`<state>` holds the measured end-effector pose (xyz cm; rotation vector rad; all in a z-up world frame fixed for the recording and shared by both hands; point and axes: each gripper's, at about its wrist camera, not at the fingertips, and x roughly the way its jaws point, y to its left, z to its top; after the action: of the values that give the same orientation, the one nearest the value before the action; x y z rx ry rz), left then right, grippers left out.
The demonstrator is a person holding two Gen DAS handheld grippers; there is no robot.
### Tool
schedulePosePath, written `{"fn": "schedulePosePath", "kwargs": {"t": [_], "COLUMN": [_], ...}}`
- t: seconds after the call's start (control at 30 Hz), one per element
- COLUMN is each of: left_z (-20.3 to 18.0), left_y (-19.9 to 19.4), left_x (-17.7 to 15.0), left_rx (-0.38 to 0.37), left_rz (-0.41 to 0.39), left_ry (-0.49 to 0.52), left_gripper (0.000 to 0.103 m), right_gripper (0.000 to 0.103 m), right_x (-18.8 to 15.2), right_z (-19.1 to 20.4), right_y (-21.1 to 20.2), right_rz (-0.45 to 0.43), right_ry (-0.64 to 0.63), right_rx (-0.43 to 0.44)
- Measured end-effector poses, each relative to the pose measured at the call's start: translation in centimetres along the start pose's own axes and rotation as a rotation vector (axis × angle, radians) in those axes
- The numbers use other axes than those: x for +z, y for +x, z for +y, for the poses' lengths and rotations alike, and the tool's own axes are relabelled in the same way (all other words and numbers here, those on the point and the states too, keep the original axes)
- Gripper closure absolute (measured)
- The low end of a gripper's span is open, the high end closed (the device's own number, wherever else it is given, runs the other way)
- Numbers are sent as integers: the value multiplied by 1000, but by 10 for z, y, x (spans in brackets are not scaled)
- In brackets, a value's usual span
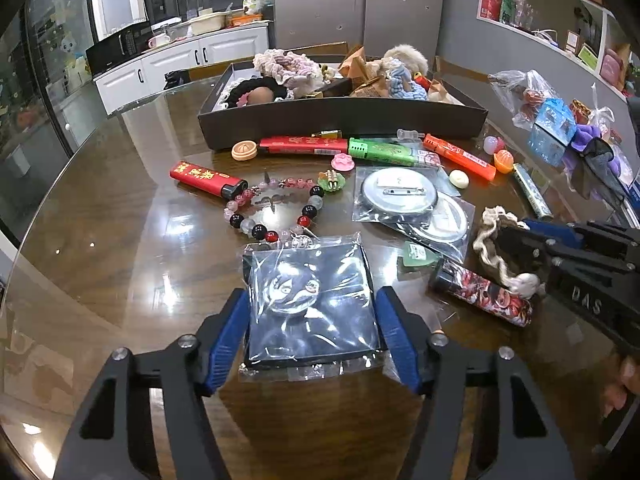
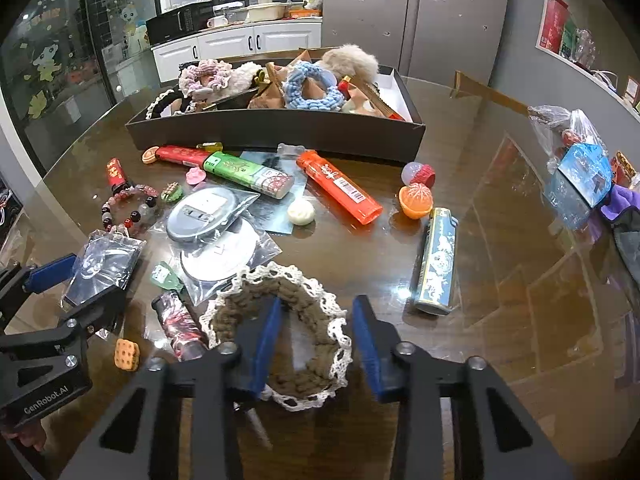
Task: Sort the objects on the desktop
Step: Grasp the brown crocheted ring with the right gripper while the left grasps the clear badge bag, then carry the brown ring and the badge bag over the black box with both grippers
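Observation:
A black card with a round cartoon badge, sealed in a clear bag (image 1: 312, 292), lies on the glossy brown table. My left gripper (image 1: 312, 340) straddles it, and both blue pads press on its side edges. In the right wrist view this gripper (image 2: 80, 288) stands at the left with the bagged card (image 2: 104, 260) between its fingers. A brown scrunchie with white lace trim (image 2: 308, 386) lies under my right gripper (image 2: 316, 340). Its pads are closed on the scrunchie's right side. In the left wrist view the right gripper (image 1: 528, 240) comes in from the right with the scrunchie (image 1: 492, 240) bunched around its tips.
A black box (image 1: 340, 120) full of scrunchies stands at the back. In front of it lie several lighters, a bead bracelet (image 1: 276, 208), bagged round badges (image 1: 404, 196) and small trinkets. A patterned lighter (image 1: 480, 296) lies between the grippers. A blue-white lighter (image 2: 436, 260) and plastic bags (image 2: 580, 176) are to the right.

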<state>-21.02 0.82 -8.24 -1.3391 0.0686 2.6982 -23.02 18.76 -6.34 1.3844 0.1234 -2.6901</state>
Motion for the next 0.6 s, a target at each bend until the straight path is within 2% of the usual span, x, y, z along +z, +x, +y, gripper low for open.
{"fn": "schedulePosePath", "kwargs": {"t": [0.07, 0.17, 0.47, 0.6], "left_z": [0, -1, 1, 1], "left_y": [-1, -3, -7, -13], "left_x": [-1, -2, -2, -1], "left_rx": [-2, -1, -1, 3], "left_rz": [-2, -5, 2, -8], "left_ry": [0, -2, -20, -18], "left_gripper": [40, 42, 60, 61], "right_gripper": [89, 89, 89, 89], "right_x": [1, 1, 1, 2], "right_z": [-1, -2, 0, 0], "right_y": [-1, -1, -1, -6], "right_rz": [7, 12, 18, 8], "right_ry": [8, 10, 14, 15], "right_rx": [2, 5, 13, 14]}}
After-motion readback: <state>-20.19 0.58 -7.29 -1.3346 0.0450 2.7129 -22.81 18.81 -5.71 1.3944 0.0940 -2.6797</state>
